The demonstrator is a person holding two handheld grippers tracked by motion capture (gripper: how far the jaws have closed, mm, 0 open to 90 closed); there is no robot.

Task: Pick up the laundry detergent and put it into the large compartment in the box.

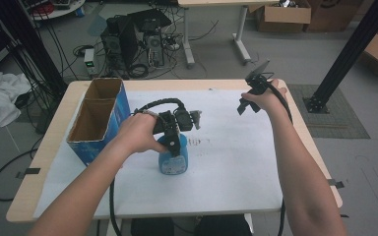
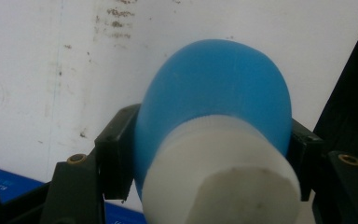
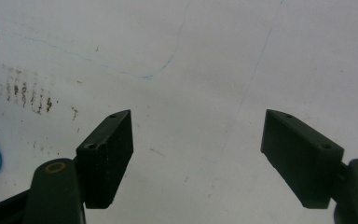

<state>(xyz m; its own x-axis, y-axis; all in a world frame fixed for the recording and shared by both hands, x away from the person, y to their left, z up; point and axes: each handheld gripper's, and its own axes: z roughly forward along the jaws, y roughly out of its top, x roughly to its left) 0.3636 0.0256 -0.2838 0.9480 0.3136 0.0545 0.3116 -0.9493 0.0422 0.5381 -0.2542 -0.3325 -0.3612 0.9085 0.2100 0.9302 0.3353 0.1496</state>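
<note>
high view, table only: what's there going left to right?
Open blue cardboard box → left tongs shut on the blue bottle, which stands just right of the box → right tongs, held up over the table's far right corner, jaws open in the right gripper view.

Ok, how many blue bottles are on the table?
1. The blue bottle lies mid-table, white cap toward the person, clamped in the left tongs. The open blue box could hide others.
</note>
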